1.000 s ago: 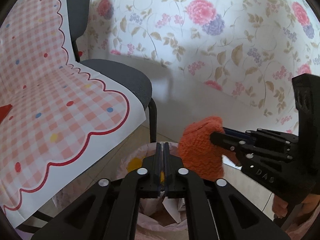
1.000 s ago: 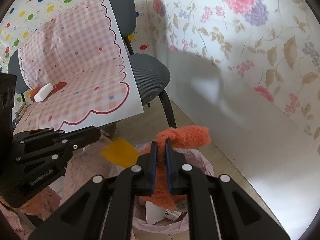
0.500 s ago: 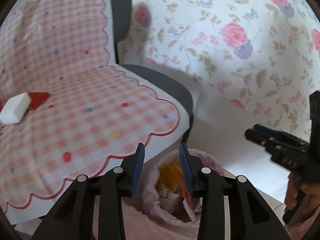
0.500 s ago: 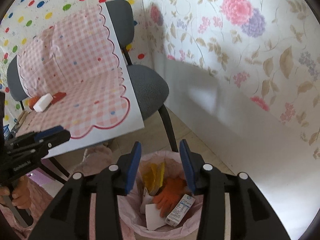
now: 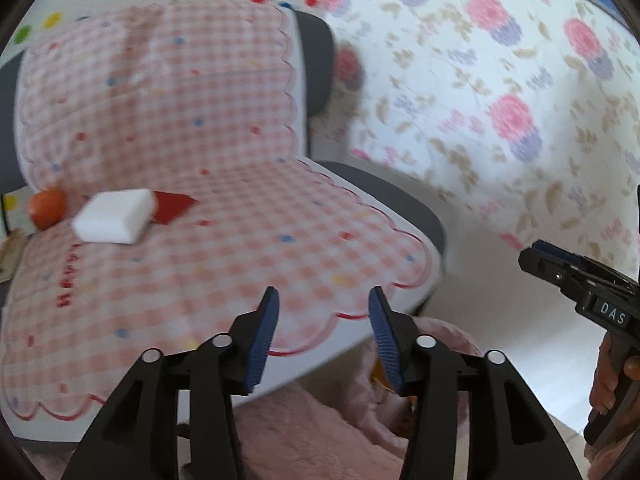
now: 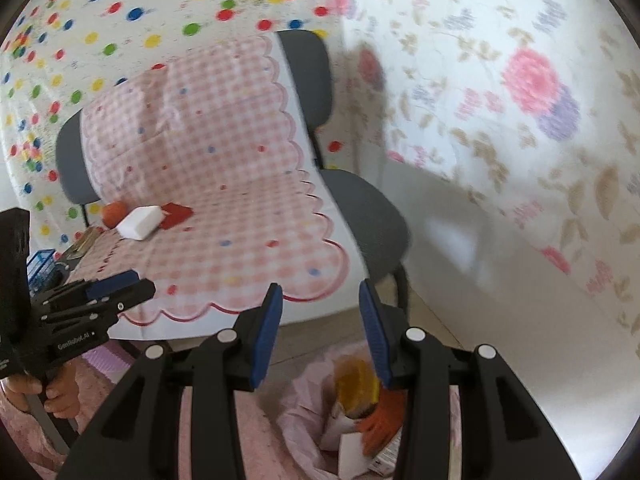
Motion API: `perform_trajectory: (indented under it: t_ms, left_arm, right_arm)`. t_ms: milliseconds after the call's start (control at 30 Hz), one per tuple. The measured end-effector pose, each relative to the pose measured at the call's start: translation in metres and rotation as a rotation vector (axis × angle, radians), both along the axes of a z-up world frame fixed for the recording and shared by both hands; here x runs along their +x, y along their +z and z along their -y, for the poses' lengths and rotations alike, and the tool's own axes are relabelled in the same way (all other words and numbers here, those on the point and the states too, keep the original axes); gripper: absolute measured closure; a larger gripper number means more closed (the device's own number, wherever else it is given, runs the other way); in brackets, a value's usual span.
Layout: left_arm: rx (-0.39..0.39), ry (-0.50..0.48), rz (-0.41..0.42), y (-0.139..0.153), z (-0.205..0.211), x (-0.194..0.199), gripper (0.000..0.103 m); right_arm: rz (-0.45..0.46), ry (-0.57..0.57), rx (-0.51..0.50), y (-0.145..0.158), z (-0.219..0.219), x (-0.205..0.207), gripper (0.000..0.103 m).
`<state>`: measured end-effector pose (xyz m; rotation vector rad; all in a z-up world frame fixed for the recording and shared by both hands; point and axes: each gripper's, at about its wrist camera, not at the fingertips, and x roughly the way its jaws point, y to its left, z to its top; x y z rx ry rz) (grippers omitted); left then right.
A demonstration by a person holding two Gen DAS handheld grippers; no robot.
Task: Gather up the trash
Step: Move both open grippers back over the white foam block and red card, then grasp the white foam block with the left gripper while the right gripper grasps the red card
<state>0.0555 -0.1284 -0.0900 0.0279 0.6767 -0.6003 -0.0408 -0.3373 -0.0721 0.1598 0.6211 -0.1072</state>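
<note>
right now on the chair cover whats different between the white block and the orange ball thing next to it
The white block is boxy with flat faces, while the orange ball is round. The block is plain white and the larger of the two; the ball is orange and smaller. The block lies nearer the red piece, overlapping its edge, while the ball sits on the block's other side. Both rest on the pink checked cover.
</note>
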Motion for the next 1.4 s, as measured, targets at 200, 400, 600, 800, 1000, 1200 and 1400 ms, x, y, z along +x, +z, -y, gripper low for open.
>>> perform_trajectory:
  t_ms: [200,400,600,800,1000,1200,1400]
  left_arm:
    - [0.012,0.168,0.001,0.002,-0.049,0.028,0.045]
    - [0.011,0.329,-0.029,0.001,-0.091,0.06,0.037]
    - [0.03,0.416,-0.062,-0.005,-0.105,0.096,0.037]
    - [0.042,0.446,-0.131,-0.021,-0.1,0.135,0.039]
    - [0.077,0.46,-0.167,-0.037,-0.088,0.172,0.042]
    - [0.08,0.47,-0.208,-0.047,-0.084,0.19,0.059]
    - [0.06,0.461,-0.15,-0.036,-0.096,0.173,0.083]
  right_arm:
    - [-0.007,0.102,-0.006,0.003,-0.034,0.039,0.064]
    - [-0.007,0.173,-0.012,0.007,-0.063,0.082,0.052]
    - [-0.008,0.216,-0.01,0.009,-0.075,0.131,0.045]
    - [-0.03,0.219,0.004,0.002,-0.078,0.172,0.045]
    - [-0.038,0.223,0.014,-0.002,-0.078,0.189,0.045]
    - [-0.058,0.216,0.015,-0.007,-0.076,0.197,0.045]
    - [-0.084,0.242,0.015,-0.011,-0.084,0.203,0.045]
